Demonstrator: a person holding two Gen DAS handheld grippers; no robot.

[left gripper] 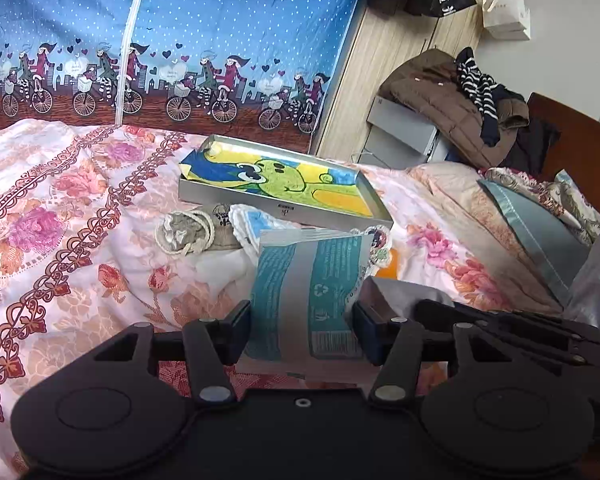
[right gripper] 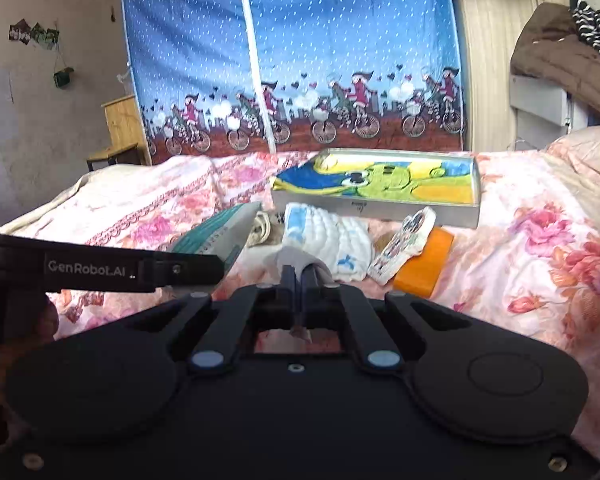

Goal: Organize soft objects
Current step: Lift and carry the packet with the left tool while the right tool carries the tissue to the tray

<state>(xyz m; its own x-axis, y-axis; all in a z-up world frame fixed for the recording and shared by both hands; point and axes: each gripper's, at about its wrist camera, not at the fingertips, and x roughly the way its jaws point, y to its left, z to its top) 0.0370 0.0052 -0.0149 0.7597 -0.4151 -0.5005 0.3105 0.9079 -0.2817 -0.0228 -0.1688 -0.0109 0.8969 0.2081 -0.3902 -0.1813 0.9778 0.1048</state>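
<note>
Orange sponge (right gripper: 424,264) only in right wrist view

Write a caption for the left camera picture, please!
Left gripper holding a teal packet above the flowery bed.

The bed (left gripper: 72,200) wears smooth floral cloth. A tray (left gripper: 228,196) of matt grey metal holds a fuzzy printed towel (left gripper: 284,184). The teal packet (left gripper: 300,280) looks like glossy plastic film. A quilted white cloth (right gripper: 332,240) lies beside coarse rope (left gripper: 204,232). Both tools are matt black plastic.
</note>
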